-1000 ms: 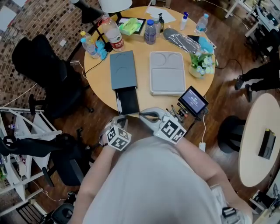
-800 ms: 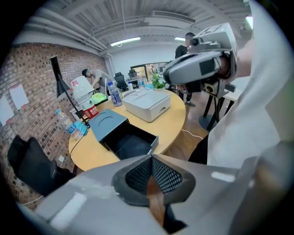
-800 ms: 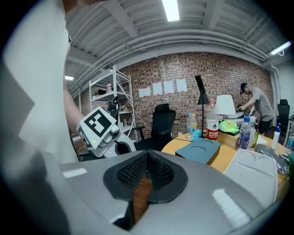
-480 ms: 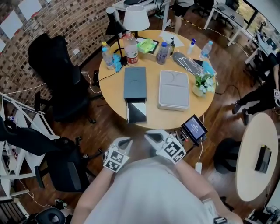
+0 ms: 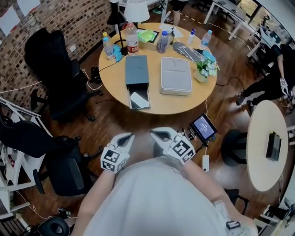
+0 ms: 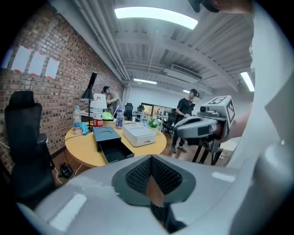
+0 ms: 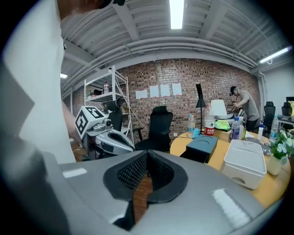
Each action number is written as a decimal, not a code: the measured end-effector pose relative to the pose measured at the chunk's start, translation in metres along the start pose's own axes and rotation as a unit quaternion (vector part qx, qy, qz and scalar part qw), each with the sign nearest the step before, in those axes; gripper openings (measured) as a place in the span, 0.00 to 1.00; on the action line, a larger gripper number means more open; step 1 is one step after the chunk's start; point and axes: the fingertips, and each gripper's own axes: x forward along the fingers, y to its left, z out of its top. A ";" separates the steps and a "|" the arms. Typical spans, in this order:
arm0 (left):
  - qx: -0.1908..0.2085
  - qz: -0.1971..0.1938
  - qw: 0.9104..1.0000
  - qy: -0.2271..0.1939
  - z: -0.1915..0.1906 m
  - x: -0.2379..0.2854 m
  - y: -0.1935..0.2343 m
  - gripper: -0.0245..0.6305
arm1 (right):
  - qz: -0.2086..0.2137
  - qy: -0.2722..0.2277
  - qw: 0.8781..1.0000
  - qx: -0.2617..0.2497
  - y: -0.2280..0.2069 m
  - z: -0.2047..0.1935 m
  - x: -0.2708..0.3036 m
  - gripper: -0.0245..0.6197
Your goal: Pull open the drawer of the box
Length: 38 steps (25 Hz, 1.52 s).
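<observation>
Seen from above, the person is holding both grippers low in front of the torso, over the wooden floor and well apart from the round table (image 5: 159,109). The left gripper (image 5: 127,137) and the right gripper (image 5: 157,134) are pointing forward toward the table, tips angling slightly toward each other, with the forearms coming in from either side. Both sets of jaws are sitting closed, pads meeting at the tips, and neither is gripping anything (only floor is showing through the slit below the pads).

The dark blue-grey box (image 5: 137,69) is lying on the table's left half. Its drawer (image 5: 139,99) is standing pulled out toward the table's near edge. A light grey box (image 5: 175,75) is lying just beside it, to the right.

Only the head view is showing a pale patch inside the drawer and a small lit screen (image 5: 203,127) on a stand near the right gripper. The left gripper view is looking into the drawer's dark open interior from the side and is catching a person (image 6: 187,108) standing in the office behind. The right gripper view alone is taking in a white shelf rack (image 7: 98,98) against the brick wall.

Black-and-white square markers are covering each gripper's cube. A bottle (image 5: 132,40) beside the lamp (image 5: 137,11) is wearing a red label, its print too small to read. Sheets of paper (image 7: 164,90) are hanging on the brick wall, also unreadable.
</observation>
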 end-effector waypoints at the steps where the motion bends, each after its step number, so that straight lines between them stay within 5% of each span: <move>1: -0.006 -0.003 1.000 -0.009 0.001 -0.004 -0.004 0.05 | -0.001 0.003 1.000 -0.004 0.006 0.000 -0.003 0.05; 16: -0.041 -0.026 0.998 -0.033 -0.025 -0.059 -0.055 0.05 | -0.023 -0.031 0.999 0.032 0.084 -0.012 -0.042 0.05; 38: -0.050 -0.035 0.998 -0.028 -0.046 -0.076 -0.090 0.05 | -0.027 -0.025 0.999 0.032 0.120 -0.021 -0.067 0.05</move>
